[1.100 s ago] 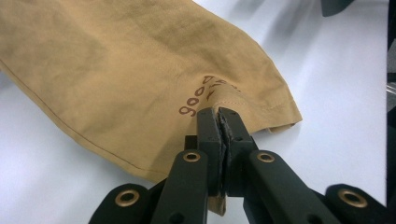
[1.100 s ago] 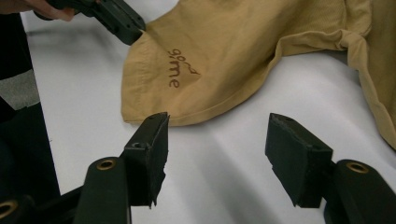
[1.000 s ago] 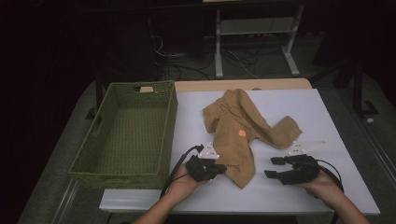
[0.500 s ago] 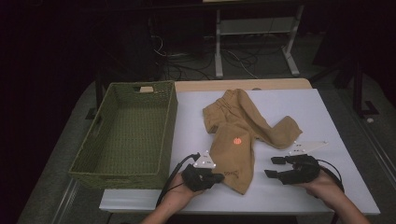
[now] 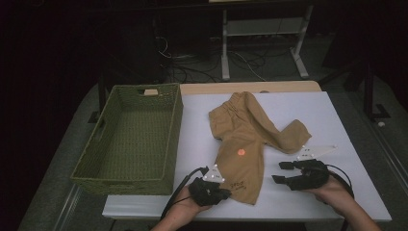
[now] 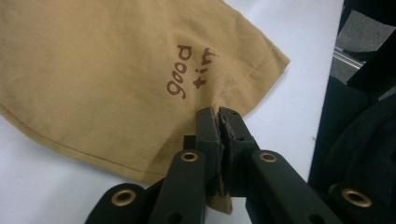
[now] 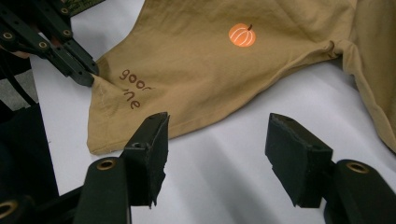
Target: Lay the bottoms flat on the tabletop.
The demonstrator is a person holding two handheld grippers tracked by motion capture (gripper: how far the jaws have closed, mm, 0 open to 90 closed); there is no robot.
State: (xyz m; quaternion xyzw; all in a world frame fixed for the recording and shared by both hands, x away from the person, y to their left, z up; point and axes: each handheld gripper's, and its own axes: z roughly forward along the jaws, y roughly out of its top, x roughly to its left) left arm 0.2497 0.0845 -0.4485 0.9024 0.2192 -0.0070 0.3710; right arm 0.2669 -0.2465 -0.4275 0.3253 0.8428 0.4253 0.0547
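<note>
- One tan shirt (image 5: 245,139) lies spread on the white table (image 5: 337,192), hem toward the person, a sleeve trailing off to the right, with a small orange pumpkin print (image 7: 242,35) mid-chest.
- Left gripper (image 6: 218,123) has its jaws pinched tight on the hem corner, just below the brown lettering (image 6: 187,77). Cloth puckers at the tips, so the fabric is truly caught. The jaws have eased a hair apart just now, yet the fold sits clamped between them.
- That corner grip looks chosen for control: hold the hem's edge and the whole panel follows when lifted or folded.
- Right gripper (image 7: 217,140) waits over bare table beside the hem's other side, jaws roughly half open, nothing between them. It looks poised to take the opposite corner, so the shirt can be raised evenly.
- Further out, the green woven basket (image 5: 130,139) sits empty at the table's left, close to the shirt, likely where the shirt ends up.
- Beyond the table, dark floor with cables (image 5: 192,67).
</note>
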